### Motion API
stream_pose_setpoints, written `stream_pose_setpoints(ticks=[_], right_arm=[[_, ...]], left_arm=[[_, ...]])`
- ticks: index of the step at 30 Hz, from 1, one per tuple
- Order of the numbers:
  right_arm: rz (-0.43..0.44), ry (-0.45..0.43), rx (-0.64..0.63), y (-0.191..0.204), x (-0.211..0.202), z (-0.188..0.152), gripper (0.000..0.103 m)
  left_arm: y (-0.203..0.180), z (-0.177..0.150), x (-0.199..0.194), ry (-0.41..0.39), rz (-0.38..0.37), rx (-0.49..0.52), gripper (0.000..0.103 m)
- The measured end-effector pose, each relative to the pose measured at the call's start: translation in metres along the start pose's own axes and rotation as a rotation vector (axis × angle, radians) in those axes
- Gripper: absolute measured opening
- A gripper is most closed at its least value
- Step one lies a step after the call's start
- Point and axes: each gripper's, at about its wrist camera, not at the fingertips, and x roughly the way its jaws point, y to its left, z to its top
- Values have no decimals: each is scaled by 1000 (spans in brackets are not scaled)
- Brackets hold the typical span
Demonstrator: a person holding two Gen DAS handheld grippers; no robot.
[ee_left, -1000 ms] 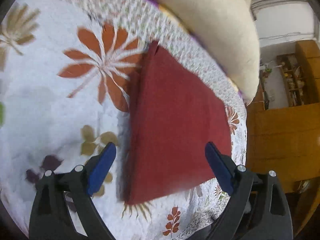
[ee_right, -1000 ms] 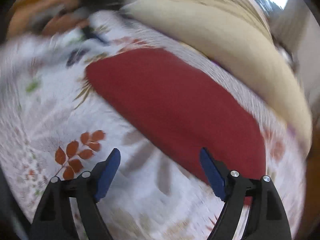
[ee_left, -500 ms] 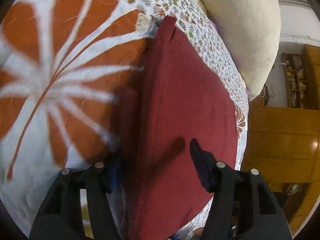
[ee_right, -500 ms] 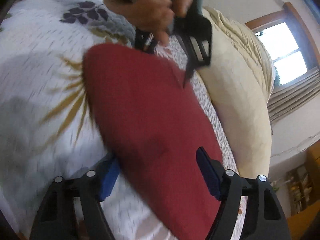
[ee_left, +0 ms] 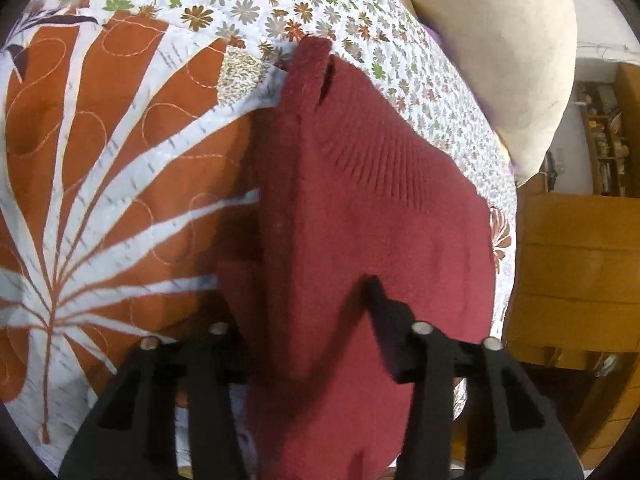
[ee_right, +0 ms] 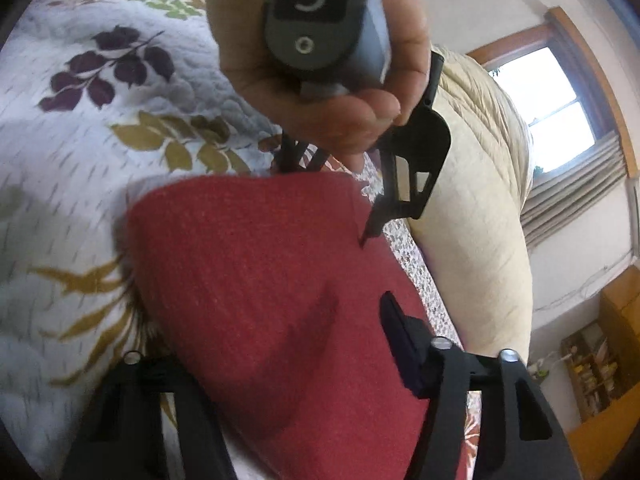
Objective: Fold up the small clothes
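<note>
A folded dark red knit garment (ee_left: 380, 200) lies flat on the floral quilt (ee_left: 100, 160). My left gripper (ee_left: 308, 312) straddles one side edge of it, open. Its right finger (ee_left: 380, 304) rests on top of the knit, and its left finger is hidden at the fabric's edge. In the right wrist view the same garment (ee_right: 248, 248) fills the middle. My right gripper (ee_right: 276, 328) is open across the opposite edge, one finger (ee_right: 396, 320) on top and the other hidden under the cloth. The left gripper (ee_right: 332, 196) shows at the garment's far edge, held by a hand (ee_right: 320, 100).
A large cream pillow (ee_left: 500, 40) lies along the far side of the bed, close behind the garment. Wooden furniture (ee_left: 572, 260) stands past the bed's edge. The quilt (ee_right: 120, 140) spreads to the left. A window (ee_right: 552, 108) is at the right.
Both grippers have dropped from above the bed down to the garment and now straddle its opposite edges. The left jaws have narrowed markedly, the right ones slightly.
</note>
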Motion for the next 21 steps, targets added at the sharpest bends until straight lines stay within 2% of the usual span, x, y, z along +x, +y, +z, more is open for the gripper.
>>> stream_pose_setpoints(ticks=[2, 3, 4, 6, 10, 21], right_arm=[[12, 5, 11, 2, 0, 0, 44], [24, 8, 17, 4, 0, 0, 31], [34, 13, 25, 7, -1, -2, 25], [32, 12, 42, 7, -3, -4, 21], [56, 10, 100, -4, -6, -6, 17], [103, 12, 239, -39, -19, -1, 17]], left_arm=[[2, 1, -2, -2, 0, -1, 31], [1, 0, -2, -3, 1, 2, 28], [2, 0, -4, -4, 2, 4, 27], [3, 0, -6, -6, 3, 2, 23], [-3, -1, -9, -3, 28, 13, 21], [-35, 0, -25, -6, 103, 59, 17]])
